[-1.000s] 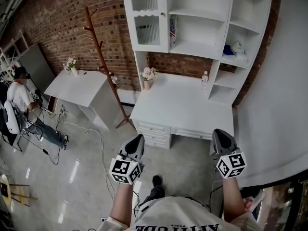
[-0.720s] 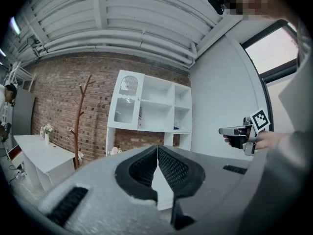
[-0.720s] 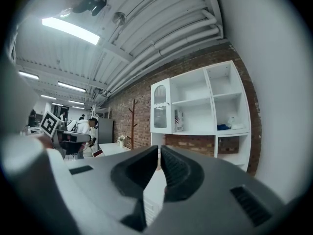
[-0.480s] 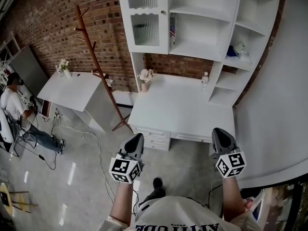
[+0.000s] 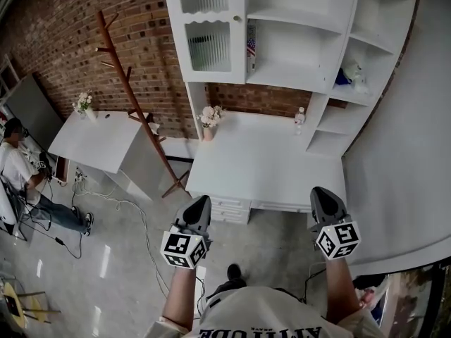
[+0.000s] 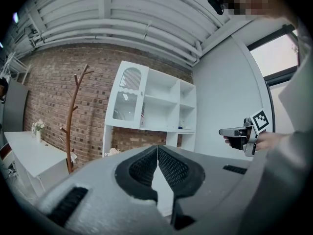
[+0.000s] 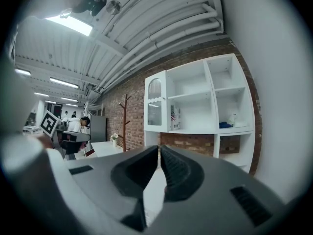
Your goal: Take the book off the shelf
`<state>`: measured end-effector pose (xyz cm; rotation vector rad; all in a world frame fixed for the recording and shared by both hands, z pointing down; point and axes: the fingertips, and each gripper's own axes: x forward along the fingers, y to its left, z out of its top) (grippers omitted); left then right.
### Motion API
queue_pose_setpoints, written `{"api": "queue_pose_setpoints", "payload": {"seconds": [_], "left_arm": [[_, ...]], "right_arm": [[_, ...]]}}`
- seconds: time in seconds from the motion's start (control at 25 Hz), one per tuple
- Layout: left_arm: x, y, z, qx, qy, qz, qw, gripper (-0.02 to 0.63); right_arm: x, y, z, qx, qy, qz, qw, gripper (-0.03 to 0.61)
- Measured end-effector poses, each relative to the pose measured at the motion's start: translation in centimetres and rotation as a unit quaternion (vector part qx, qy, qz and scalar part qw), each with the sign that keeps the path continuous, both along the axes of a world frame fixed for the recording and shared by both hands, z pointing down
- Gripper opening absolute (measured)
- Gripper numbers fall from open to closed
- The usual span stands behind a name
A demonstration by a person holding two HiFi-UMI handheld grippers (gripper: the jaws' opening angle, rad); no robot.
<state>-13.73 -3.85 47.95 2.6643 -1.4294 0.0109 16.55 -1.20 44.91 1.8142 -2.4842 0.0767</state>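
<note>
A book with a flag on its spine [image 5: 251, 51] stands upright at the left end of the middle shelf of a white shelf unit [image 5: 296, 83]; it also shows in the right gripper view as the book [image 7: 173, 118] and, small, in the left gripper view [image 6: 143, 115]. My left gripper [image 5: 201, 204] and right gripper [image 5: 319, 197] hover over the floor in front of the white desk [image 5: 268, 164], far from the book. Both are shut and hold nothing. Tips of the left gripper [image 6: 157, 149] and the right gripper [image 7: 159, 149] point toward the shelf unit.
On the desk stand a flower vase [image 5: 209, 120] and a small bottle [image 5: 299, 119]. A blue and white item [image 5: 349, 74] lies on a right-hand shelf. A wooden coat rack [image 5: 134, 108] and a second white table [image 5: 95, 139] stand at left. A person [image 5: 17, 167] sits far left. Cables [image 5: 134, 206] run across the floor.
The view has shifted toward the desk and shelf unit, which now sit lower and closer in the frame. Both grippers keep the same place in the picture and stay shut.
</note>
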Motion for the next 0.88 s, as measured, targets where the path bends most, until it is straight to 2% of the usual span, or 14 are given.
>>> {"api": "queue_pose_setpoints", "payload": {"seconds": [0.88], "left_arm": [[-3.2, -8.7, 1.2, -0.006, 0.004, 0.047, 0.9989, 0.026]], "right_arm": [[-4.0, -6.0, 0.3, -0.005, 0.013, 0.039, 0.999, 0.035]]}}
